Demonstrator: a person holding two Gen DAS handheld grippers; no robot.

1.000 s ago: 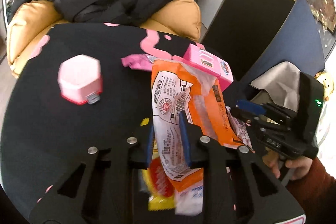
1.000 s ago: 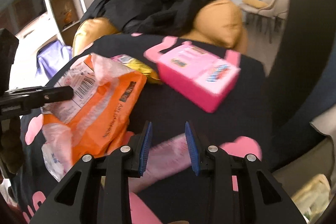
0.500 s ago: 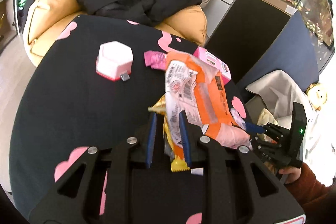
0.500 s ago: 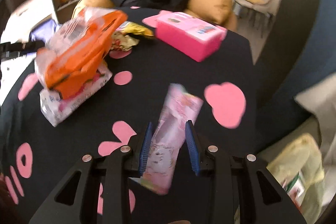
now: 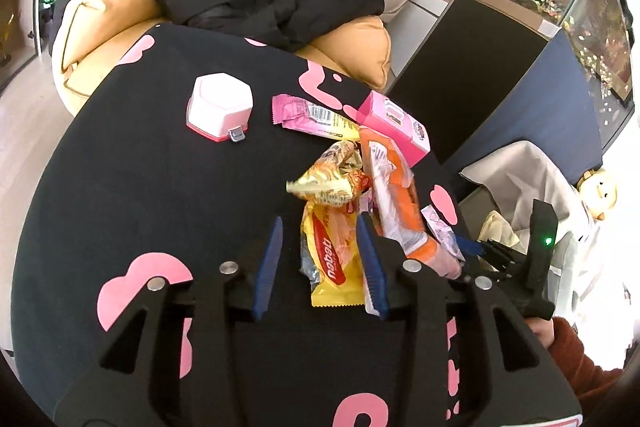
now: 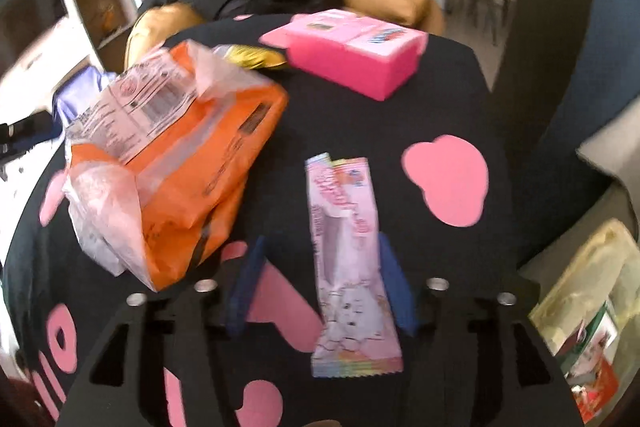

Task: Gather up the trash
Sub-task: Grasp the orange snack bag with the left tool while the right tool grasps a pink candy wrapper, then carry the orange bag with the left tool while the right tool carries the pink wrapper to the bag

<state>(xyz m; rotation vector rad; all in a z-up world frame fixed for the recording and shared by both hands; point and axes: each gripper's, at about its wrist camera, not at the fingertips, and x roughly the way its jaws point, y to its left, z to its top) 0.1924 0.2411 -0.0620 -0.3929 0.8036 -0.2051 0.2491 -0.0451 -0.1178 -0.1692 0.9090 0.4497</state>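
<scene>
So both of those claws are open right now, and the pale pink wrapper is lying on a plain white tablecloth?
Not white: the right wrist view shows the pale pink wrapper on a black tablecloth with pink shapes. Both the left gripper and right gripper are indeed open.

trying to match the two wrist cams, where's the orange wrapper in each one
Left wrist: the orange wrapper sits right of centre, just beyond the right fingertip of the left gripper, beside a yellow wrapper.
Right wrist: the orange wrapper fills the left half, left of the right gripper.
Shared landmark: the pink box, lying behind the wrapper in both views.
</scene>
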